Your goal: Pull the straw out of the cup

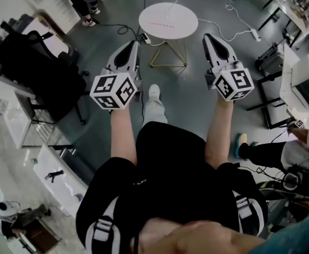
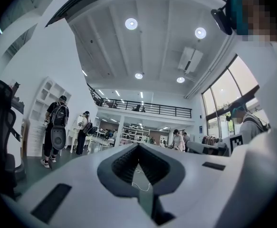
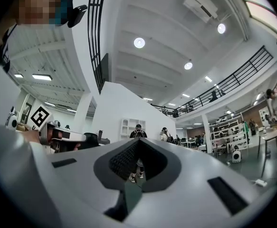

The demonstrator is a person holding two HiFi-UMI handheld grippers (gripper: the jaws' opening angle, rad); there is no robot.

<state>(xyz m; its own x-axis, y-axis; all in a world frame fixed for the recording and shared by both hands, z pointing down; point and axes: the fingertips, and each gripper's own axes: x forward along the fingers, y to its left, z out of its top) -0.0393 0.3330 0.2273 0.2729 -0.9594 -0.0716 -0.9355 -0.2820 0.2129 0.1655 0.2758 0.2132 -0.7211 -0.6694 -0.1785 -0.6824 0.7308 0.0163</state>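
Neither the cup nor the straw can be made out in any view. They most likely stand on the round white table (image 1: pixel 168 21) at 12 o'clock from the person, where a faint thin mark (image 1: pixel 172 6) near the far edge is too small to name. The left gripper (image 1: pixel 134 43) and the right gripper (image 1: pixel 209 36) are both held out level in the air toward that table, well apart from it, each with its jaws brought together and nothing between them. A straw should be very light, smooth and easy to flatten, so I think a gentle pinch on the exposed upper part is the best hold, with a straight upward pull. The cup is probably light too and may rise or tip with the straw, so the other gripper should steady it at the wall. Between the person and the table the floor is bare, but a power strip (image 1: pixel 143 37) and a cable (image 1: pixel 234 15) lie beside the table's thin legs. A black office chair (image 1: pixel 37 67) stands at 10 o'clock, a desk with a monitor (image 1: pixel 308 86) at 3 o'clock, and a seated person's leg (image 1: pixel 265 152) at 4 o'clock.
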